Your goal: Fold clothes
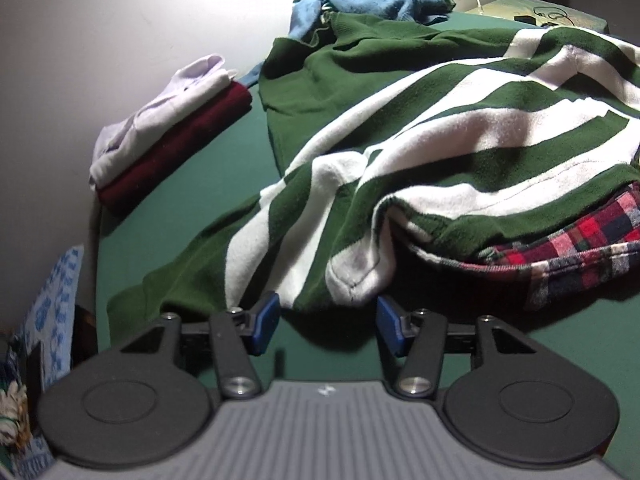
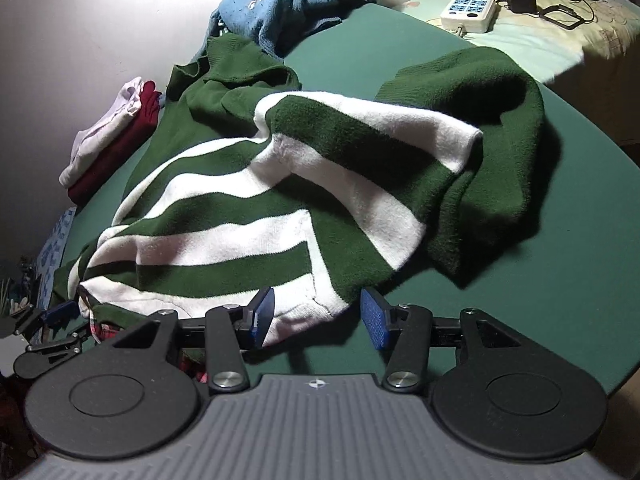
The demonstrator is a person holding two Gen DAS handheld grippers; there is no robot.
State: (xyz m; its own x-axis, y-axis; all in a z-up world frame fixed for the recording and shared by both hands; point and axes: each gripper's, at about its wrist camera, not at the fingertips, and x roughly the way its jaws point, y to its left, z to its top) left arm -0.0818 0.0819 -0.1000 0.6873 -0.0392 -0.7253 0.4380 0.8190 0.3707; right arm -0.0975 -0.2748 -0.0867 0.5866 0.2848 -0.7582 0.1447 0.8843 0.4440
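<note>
Count on the green bench [image 2: 400, 68]: one green-and-white striped sweater [image 2: 248, 208], one plaid red flannel garment [image 1: 576, 248], one heap of blue knitwear [image 2: 276, 4] at the far edge, and one folded stack by the wall made of two pieces, a pale lilac garment [image 1: 160, 108] on top of a maroon one [image 1: 180, 148]. Beyond the bench: one white power strip [image 2: 468, 10] and one black adapter [image 2: 520, 2] with its cord, both on a pale patterned surface.

The sweater lies unfolded and rumpled in the middle of the bench. Its long axis runs from the hem near the claws to the solid green collar end near the blue heap. One sleeve, dark green at its end, is flung out to the right in the right wrist view; the other trails toward the near left bench edge. Wide bands alternate dark green and white, and the knit looks thick and fuzzy. The flannel piece sits under the sweater's near edge.

Left claw [image 1: 326, 330]: jaws apart, nothing between the blue pads, the white hem just beyond them. Right claw [image 2: 320, 318]: jaws apart, one pad [image 2: 262, 314] over the white hem, not pinching it.
</note>
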